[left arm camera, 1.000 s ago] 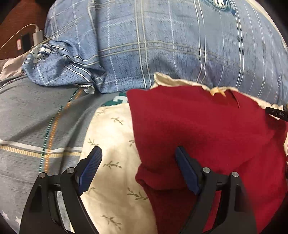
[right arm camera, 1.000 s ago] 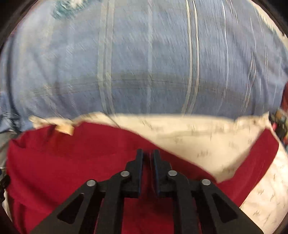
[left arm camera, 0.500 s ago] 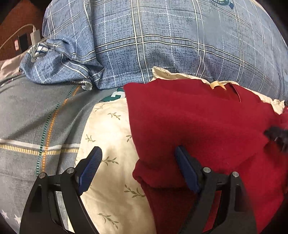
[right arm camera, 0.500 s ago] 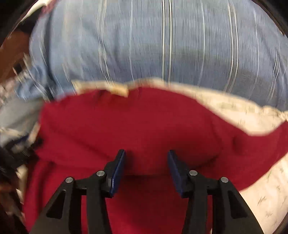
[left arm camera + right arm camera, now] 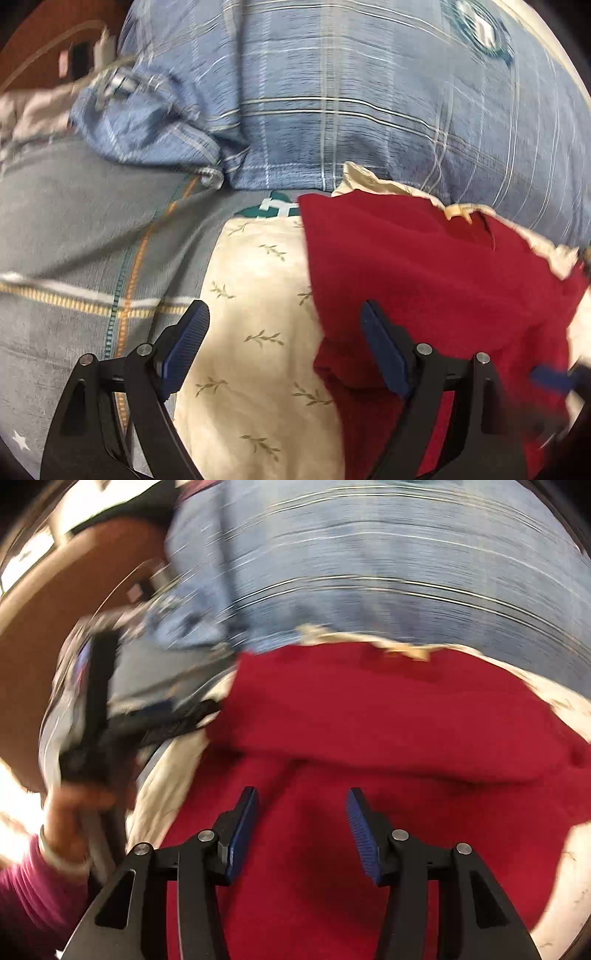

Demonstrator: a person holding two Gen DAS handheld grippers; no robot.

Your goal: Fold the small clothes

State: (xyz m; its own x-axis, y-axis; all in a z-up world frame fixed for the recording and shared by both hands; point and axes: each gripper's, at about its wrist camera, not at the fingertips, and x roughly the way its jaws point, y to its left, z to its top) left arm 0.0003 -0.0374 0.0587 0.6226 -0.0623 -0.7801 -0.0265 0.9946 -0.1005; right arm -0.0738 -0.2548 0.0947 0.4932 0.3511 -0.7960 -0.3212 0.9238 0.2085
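A small red garment (image 5: pixel 424 266) lies folded over on a cream leaf-print cloth (image 5: pixel 255 325) on the bed. It also shows in the right wrist view (image 5: pixel 369 716), where its upper part overlaps the lower part. My left gripper (image 5: pixel 284 339) is open, hovering over the garment's left edge and the cream cloth. My right gripper (image 5: pixel 301 823) is open and empty just above the red garment's lower part. The right gripper's blue pad (image 5: pixel 550 380) shows at the right edge of the left wrist view. The left gripper (image 5: pixel 110 720) and the hand holding it show blurred at the left of the right wrist view.
A big blue plaid pillow (image 5: pixel 351 92) lies behind the garment. A grey bedsheet (image 5: pixel 74 240) with orange and green stripes spreads to the left. A brown headboard (image 5: pixel 55 620) with a white cable stands at the far left.
My right gripper has opened, let go of the red garment and swung left. The garment's top now lies folded over. My left gripper stayed open and shifted slightly.
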